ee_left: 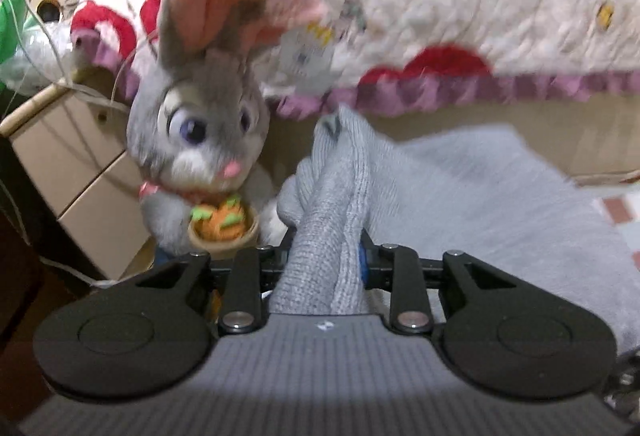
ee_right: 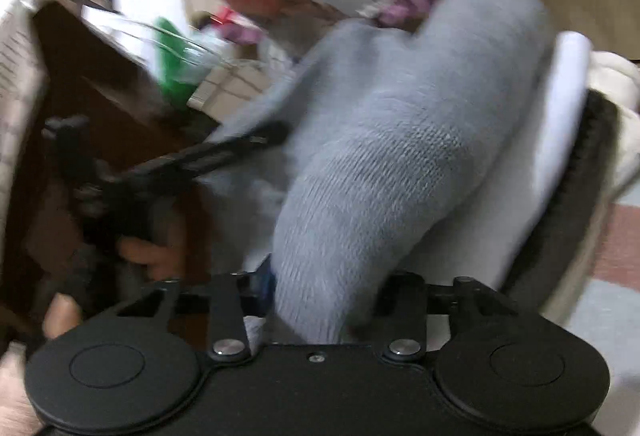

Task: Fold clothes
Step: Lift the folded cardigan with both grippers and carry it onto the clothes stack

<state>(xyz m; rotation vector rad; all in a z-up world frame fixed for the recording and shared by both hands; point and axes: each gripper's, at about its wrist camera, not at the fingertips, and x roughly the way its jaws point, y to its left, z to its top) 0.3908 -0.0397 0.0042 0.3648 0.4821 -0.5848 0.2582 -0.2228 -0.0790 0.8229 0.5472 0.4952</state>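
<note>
I am clamping my left gripper on a bunched edge of the grey knit garment, just beside the plush rabbit, so the fabric cannot slip. My right gripper is gripping another thick fold of it, farther from the rabbit, probably so I can bring both ends together.

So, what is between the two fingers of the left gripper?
A bunched fold of the grey knitted garment sits there, seen in the left wrist view.

No readable text from where I sit. The paper tag on the plush rabbit has yellow and dark marks, too blurred to make out. Cardboard box shows printed lines, smeared, illegible. No numbers or brands.
</note>
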